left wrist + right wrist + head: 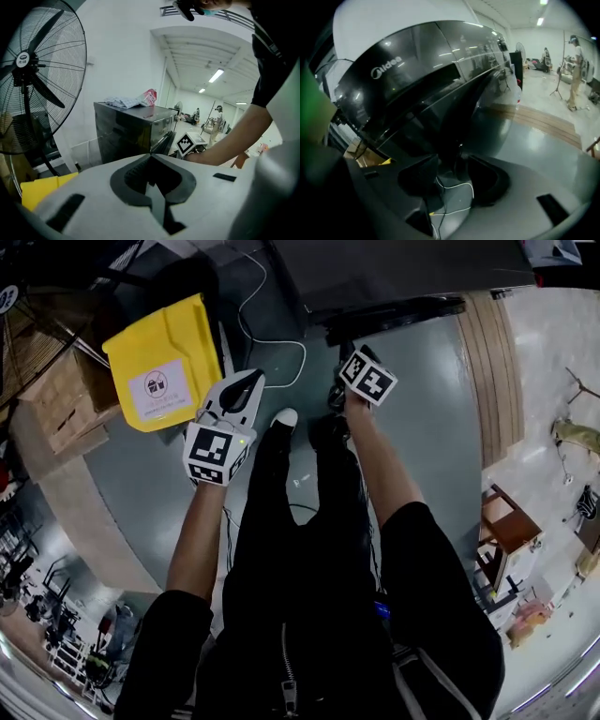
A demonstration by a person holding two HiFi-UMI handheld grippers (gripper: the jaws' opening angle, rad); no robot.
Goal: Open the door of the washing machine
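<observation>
Jaws of the right gripper (454, 164) are spread apart. The bottom edge of the dark glass door (440, 108) comes down into the gap between them. I cannot tell if the jaws touch it. Grey floor and a thin white cable (454, 185) show through the gap.

The door is on the front of the big shiny black washing machine (408, 61). The machine stands at the far edge of the grey floor (422, 427), in front of the person. In the left gripper view the door stands out a little from the machine's front. Some crumpled pale cloths (123, 101) and a red and white bag (150, 96) lie on top of the machine.

The left gripper (151, 158) is white. Its jaws are pressed together with nothing in them. It hangs in the air beside the right gripper, a bit farther from the machine.

A yellow plastic bin with a white label (164, 357) sits on the floor toward the far left corner, near the left gripper. Brown cardboard boxes (66, 404) are just beside it. A big black fan with a wire cage (33, 79) stands to the left too. A strip of light wooden boards (487, 371) runs along the right edge of the grey floor
</observation>
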